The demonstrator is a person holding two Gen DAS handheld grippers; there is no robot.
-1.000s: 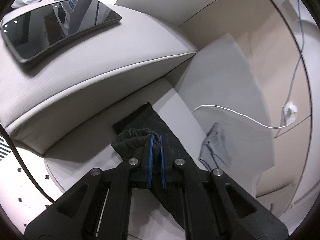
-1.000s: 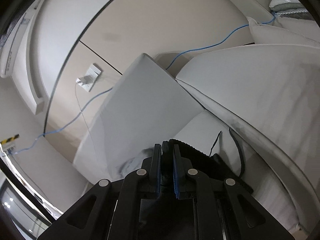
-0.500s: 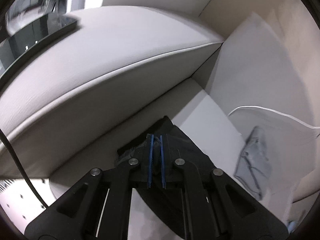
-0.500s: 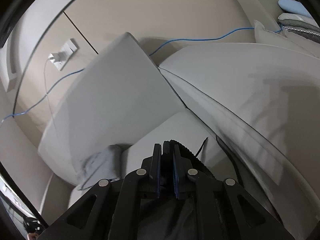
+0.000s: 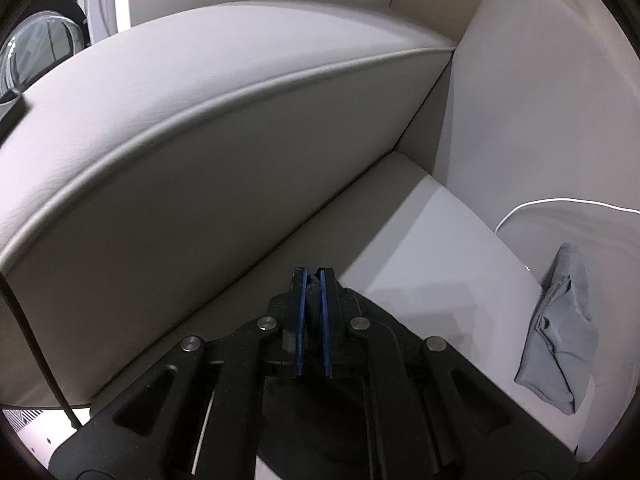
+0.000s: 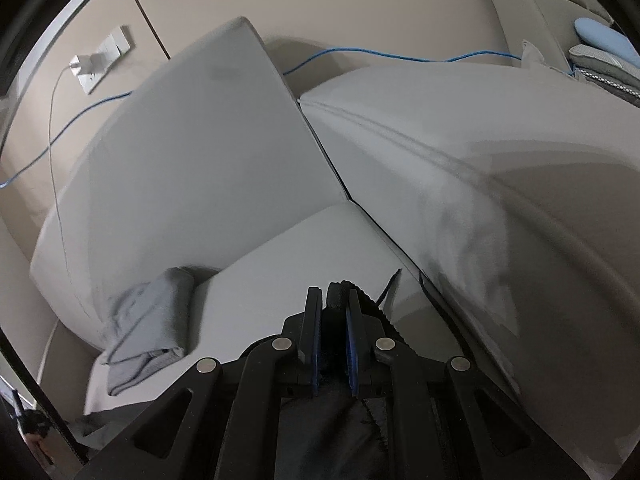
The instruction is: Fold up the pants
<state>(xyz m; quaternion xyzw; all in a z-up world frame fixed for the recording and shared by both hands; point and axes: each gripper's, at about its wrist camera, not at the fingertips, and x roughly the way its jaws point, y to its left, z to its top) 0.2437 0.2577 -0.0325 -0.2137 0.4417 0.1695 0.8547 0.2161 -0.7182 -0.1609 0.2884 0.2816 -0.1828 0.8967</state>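
The pants are black. In the left wrist view my left gripper [image 5: 313,276] is shut on a fold of the black pants [image 5: 384,312], which hang below it over the pale sofa seat [image 5: 432,248]. In the right wrist view my right gripper [image 6: 333,296] is shut on the ribbed waistband of the pants [image 6: 335,294], with a thin drawstring [image 6: 390,286] trailing to the right. Most of the cloth is hidden under both grippers.
A folded grey garment [image 5: 560,332] lies at the seat's end by the arm cushion; it also shows in the right wrist view [image 6: 148,320]. The sofa backrest [image 5: 200,152] rises close by. A wall socket with charger [image 6: 96,60] and a blue cable [image 6: 380,54] are behind.
Both grippers, still shut on the pants, have moved forward over the seat toward the grey garment and the sofa corner. The hanging cloth is now mostly hidden under them.
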